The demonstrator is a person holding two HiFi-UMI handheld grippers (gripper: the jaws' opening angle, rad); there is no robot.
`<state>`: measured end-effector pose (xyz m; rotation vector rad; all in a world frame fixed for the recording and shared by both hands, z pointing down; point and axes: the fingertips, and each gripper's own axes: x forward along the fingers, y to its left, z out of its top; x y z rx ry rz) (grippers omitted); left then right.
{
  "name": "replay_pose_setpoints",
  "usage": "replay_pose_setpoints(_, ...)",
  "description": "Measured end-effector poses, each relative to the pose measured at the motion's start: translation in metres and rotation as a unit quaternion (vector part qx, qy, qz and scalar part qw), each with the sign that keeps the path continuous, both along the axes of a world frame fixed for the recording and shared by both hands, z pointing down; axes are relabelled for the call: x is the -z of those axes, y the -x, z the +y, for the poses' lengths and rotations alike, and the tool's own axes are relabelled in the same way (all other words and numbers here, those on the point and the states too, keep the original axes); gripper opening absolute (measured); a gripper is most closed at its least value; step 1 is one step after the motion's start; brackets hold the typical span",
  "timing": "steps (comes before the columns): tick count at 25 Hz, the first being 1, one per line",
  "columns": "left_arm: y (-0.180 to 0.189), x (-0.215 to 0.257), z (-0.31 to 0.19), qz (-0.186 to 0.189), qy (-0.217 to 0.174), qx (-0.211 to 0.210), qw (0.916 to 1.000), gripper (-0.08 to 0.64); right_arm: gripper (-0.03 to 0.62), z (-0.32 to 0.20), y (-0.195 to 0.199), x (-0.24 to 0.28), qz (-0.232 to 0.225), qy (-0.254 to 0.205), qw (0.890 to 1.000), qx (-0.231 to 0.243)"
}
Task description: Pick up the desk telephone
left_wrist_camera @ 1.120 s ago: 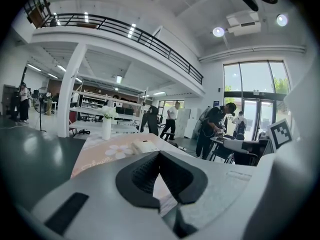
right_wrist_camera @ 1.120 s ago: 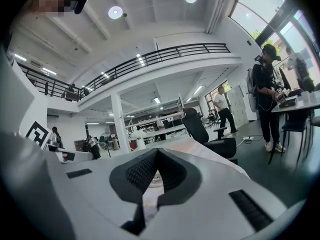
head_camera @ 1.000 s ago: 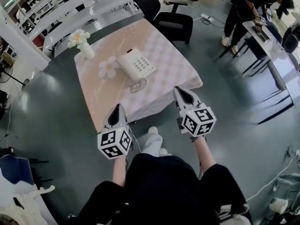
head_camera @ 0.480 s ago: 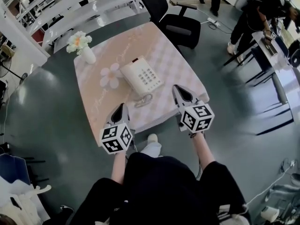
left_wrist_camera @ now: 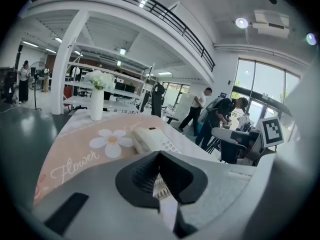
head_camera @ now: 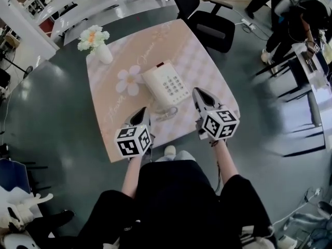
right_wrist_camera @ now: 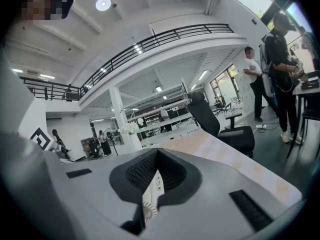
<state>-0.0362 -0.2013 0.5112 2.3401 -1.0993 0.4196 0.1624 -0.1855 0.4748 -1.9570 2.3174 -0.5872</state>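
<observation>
White desk telephone (head_camera: 167, 85) lies flat mid-worktop (head_camera: 210, 66), long axis slanting away from the person, coiled cord (head_camera: 167, 113) nearest. Left tool (head_camera: 142, 113) and right tool (head_camera: 200, 93) hover near it, jaws pressed together, holding nothing.

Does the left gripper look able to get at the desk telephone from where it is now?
Probably yes: the left gripper points toward the desk telephone, with only bare tablecloth between them. Its fingers are shut, so they would have to open first.
</observation>
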Motion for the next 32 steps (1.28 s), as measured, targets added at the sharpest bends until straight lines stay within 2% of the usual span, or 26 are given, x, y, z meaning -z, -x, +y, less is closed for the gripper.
replay_pose_setpoints(3, -0.004, -0.009, -0.008, -0.012, 0.007, -0.006, 0.9999, -0.002, -0.008, -0.016, 0.002, -0.009, -0.005, 0.007, 1.0, 0.01)
replay_pose_setpoints(8, -0.015, -0.021, -0.017, -0.002, 0.044, 0.0, 0.999, 0.0, -0.008, -0.042, 0.002, -0.023, -0.01, 0.027, 0.999, 0.027)
replay_pose_setpoints(11, -0.019, -0.026, -0.024, 0.006, 0.058, 0.019, 0.9981, 0.003, -0.006, -0.059, 0.0, -0.034, -0.017, 0.043, 0.998, 0.045)
replay_pose_setpoints(18, -0.036, -0.039, -0.044, 0.033, 0.104, 0.078, 0.991, 0.095, -0.002, -0.096, -0.003, -0.063, -0.031, 0.098, 0.989, 0.107)
replay_pose_setpoints(23, -0.043, -0.051, -0.057, 0.047, 0.119, 0.107, 0.986, 0.169, 0.065, -0.117, -0.007, -0.087, -0.054, 0.133, 0.981, 0.131)
replay_pose_setpoints(25, -0.047, -0.055, -0.062, 0.063, 0.13, 0.115, 0.9828, 0.212, 0.097, -0.126, -0.007, -0.094, -0.068, 0.146, 0.977, 0.137)
replay_pose_setpoints(28, -0.055, -0.06, -0.069, 0.095, 0.15, 0.12, 0.9768, 0.305, 0.188, -0.141, -0.007, -0.099, -0.098, 0.165, 0.971, 0.14)
replay_pose_setpoints(32, -0.061, -0.076, -0.076, 0.111, 0.177, 0.131, 0.9691, 0.333, 0.215, -0.151, -0.005, -0.119, -0.129, 0.2, 0.96, 0.15)
